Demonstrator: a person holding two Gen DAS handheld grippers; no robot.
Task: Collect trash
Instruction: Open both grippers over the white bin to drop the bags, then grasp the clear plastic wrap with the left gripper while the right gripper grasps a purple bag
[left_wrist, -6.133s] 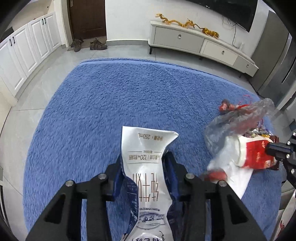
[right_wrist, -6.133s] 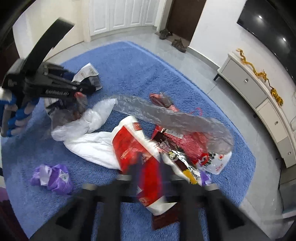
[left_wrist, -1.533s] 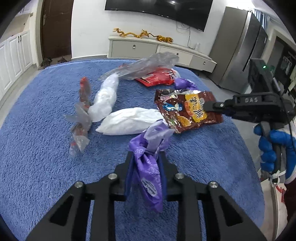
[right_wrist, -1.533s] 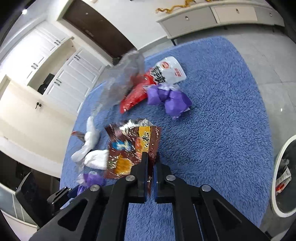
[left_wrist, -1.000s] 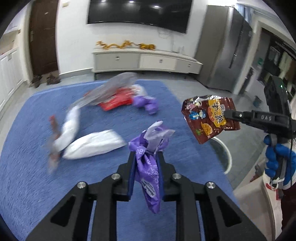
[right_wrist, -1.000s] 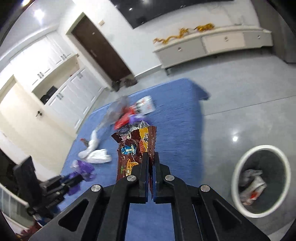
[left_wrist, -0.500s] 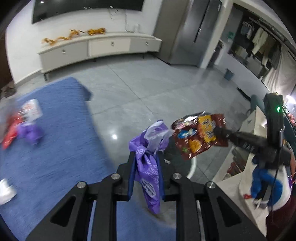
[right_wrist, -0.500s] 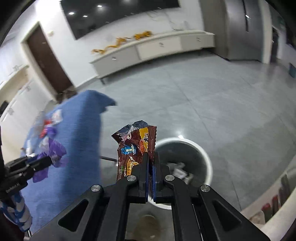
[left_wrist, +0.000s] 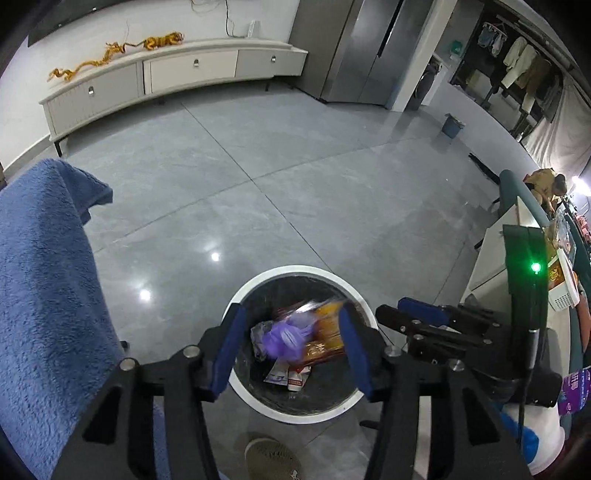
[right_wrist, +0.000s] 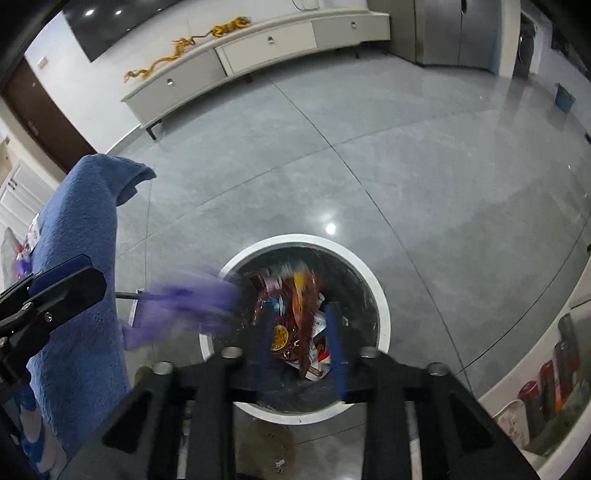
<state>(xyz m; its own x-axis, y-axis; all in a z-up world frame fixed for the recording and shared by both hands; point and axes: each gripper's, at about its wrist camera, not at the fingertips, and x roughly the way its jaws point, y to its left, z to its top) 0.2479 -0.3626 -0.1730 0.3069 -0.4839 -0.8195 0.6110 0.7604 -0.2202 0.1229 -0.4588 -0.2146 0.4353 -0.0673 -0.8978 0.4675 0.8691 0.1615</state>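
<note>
Poised nearest, in the left wrist view: left hand-held gripper (left_wrist: 288, 345) with blue pads apart and opening, nothing pressed between them. Same for the right hand-held gripper (right_wrist: 299, 334) in its own view: jaws parting, pads clear of the wrapper seen between them.

Step in hand, by judgement: the drop into the bin. Just beyond the pads, a crumpled purple plastic bag (left_wrist: 282, 339), blurred, falling inside the round white-rimmed waste bin with dark inside (left_wrist: 295, 271); in the right wrist view a purple streak (right_wrist: 184, 299) just left of the rim. Beside it a glossy brown and orange snack wrapper (right_wrist: 295, 314), crinkled, also blurred, over the bin's mouth, with paler paper scraps (left_wrist: 286, 374) on the bottom.

Next move, likely: back to the fluffy blue rug (left_wrist: 40, 277) at left for the remaining litter, with jaws kept wide for soft, shapeless film. A few pieces (right_wrist: 20, 254) visible at the rug's far left edge in the right wrist view, too small to name.

Farther off: grey tiled floor (left_wrist: 258, 147), then a long pale low cabinet (left_wrist: 166, 77) against the far wall.
</note>
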